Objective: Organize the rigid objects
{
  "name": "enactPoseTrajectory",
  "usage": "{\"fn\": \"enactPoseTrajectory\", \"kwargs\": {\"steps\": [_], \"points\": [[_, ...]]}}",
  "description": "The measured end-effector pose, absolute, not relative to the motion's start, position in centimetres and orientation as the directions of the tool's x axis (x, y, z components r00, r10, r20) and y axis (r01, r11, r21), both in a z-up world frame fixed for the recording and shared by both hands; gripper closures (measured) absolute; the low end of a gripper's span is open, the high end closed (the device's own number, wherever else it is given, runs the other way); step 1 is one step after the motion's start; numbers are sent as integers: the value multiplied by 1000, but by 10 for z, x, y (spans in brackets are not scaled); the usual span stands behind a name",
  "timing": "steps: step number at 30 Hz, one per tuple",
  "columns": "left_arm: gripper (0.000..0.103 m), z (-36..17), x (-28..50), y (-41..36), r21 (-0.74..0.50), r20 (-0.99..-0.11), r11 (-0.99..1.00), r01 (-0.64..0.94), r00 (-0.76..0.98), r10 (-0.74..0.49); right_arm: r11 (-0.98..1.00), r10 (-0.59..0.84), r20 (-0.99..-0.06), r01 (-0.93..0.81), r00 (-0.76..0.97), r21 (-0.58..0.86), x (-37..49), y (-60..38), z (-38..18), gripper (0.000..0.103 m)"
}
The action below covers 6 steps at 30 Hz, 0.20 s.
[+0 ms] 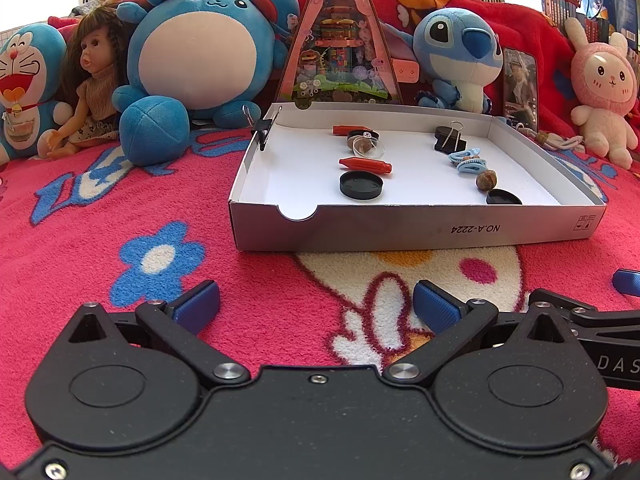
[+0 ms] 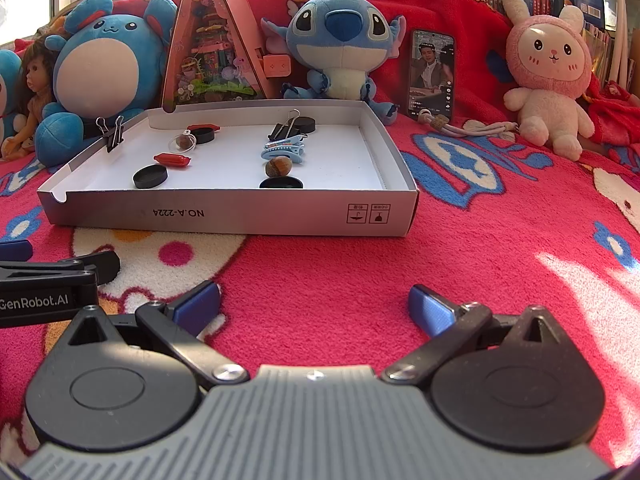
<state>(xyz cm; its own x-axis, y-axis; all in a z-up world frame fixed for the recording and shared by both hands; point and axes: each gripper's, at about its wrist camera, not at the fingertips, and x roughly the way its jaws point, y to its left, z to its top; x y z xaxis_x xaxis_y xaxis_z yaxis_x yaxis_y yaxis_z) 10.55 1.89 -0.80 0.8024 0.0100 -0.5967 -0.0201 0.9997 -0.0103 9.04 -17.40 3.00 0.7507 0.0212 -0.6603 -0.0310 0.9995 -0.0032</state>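
Note:
A white cardboard tray (image 1: 400,228) (image 2: 240,212) lies on the pink blanket. It holds two rows of small items: black caps (image 1: 361,185) (image 2: 150,176), red tubes (image 1: 366,165) (image 2: 172,159), a clear dome over a nut (image 1: 368,146) (image 2: 183,142), a black binder clip (image 1: 450,140) (image 2: 286,130), blue hair clips (image 1: 466,162) (image 2: 282,151) and an acorn (image 1: 486,179) (image 2: 278,167). Another binder clip (image 1: 262,126) (image 2: 112,134) grips the tray's left wall. My left gripper (image 1: 316,304) and right gripper (image 2: 314,304) are both open and empty, low over the blanket in front of the tray.
Plush toys, a doll (image 1: 94,80) and a triangular toy box (image 1: 340,40) line the back behind the tray. A phone (image 2: 432,74) leans at the back right, with a coiled cable (image 2: 464,128) next to it. A pink rabbit plush (image 2: 548,80) sits at the far right.

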Motion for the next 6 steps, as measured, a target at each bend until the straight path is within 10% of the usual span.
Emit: {"fn": "enactPoseTrajectory", "kwargs": {"steps": [6], "points": [[0,-8,106,18,-9,-597,1000,-20,802,11,1000,21,-660,-31,751,-3,90,-174,30,0]]}}
